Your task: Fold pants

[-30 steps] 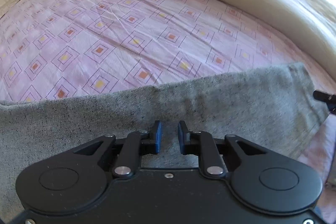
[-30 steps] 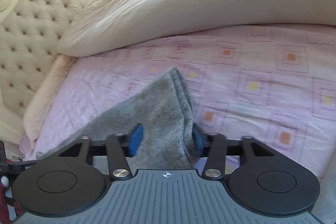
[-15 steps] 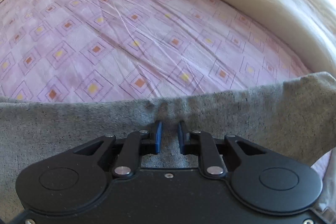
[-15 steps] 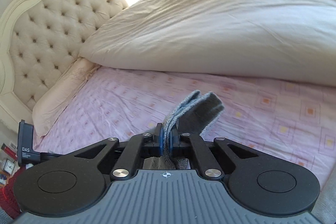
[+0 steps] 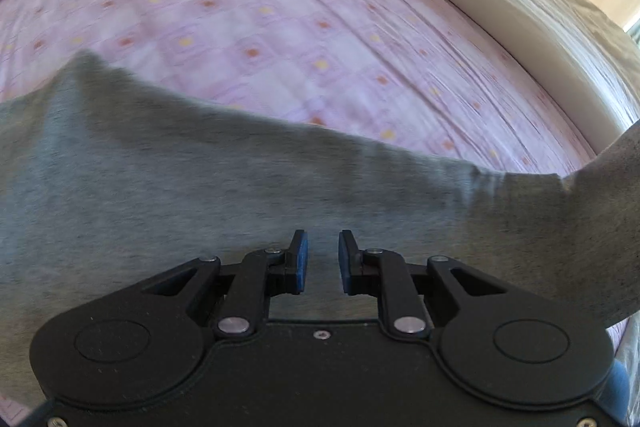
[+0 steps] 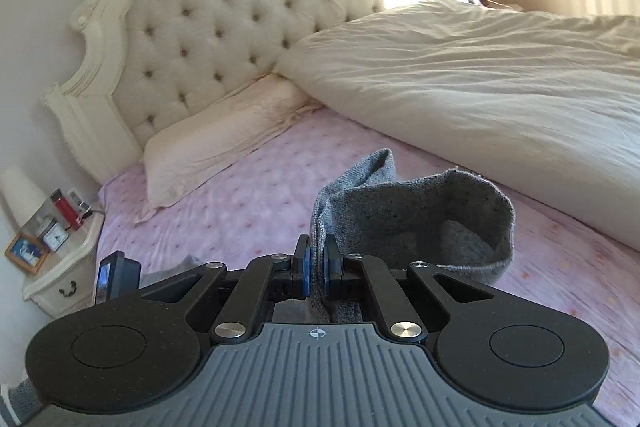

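The grey pants [image 5: 200, 187] lie across the pink patterned bed sheet [image 5: 280, 27]. My left gripper [image 5: 322, 251] hovers over the middle of the pants with its blue pads a little apart and nothing between them. My right gripper [image 6: 316, 259] is shut on the end of the pants [image 6: 420, 219] and holds that end lifted off the sheet, the cloth curling open to the right. In the left wrist view the lifted end [image 5: 608, 219] rises at the far right.
A cream duvet [image 6: 480, 87] is bunched along the far side of the bed. A pillow [image 6: 224, 143] lies against the tufted headboard [image 6: 224, 19]. A nightstand [image 6: 60, 259] with small items stands at the left.
My right gripper closed on the pants' end and lifted it off the sheet. The left view shifted, and the pants' right end now rises up.
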Demonstrator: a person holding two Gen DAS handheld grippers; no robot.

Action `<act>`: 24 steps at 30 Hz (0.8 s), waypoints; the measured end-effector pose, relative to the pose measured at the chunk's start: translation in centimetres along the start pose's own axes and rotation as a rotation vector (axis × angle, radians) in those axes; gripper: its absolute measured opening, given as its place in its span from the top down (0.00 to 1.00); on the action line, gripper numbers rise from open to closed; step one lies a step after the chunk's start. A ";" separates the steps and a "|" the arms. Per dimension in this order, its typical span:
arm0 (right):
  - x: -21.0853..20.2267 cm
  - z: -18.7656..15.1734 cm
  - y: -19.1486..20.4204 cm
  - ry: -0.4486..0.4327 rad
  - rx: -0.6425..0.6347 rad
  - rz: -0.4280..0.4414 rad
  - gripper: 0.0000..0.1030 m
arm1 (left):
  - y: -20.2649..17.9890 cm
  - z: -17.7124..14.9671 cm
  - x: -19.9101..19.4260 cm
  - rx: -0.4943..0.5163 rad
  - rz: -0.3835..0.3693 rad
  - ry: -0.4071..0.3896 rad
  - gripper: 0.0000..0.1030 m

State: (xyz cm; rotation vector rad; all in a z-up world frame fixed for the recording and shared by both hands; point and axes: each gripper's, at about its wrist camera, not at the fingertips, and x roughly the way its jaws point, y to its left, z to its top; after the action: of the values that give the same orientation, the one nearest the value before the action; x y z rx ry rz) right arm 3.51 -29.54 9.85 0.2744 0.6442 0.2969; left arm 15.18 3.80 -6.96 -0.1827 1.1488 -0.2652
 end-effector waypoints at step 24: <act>7.0 -2.9 8.9 0.063 -0.194 0.017 0.94 | 10.4 -1.5 -4.3 -0.126 0.102 -0.073 0.75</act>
State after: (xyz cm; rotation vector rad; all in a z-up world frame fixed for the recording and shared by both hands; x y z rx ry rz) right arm 5.37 -18.42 6.84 0.0851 0.6706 0.3832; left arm 13.35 14.96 -6.69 -0.2423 1.0991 -0.0948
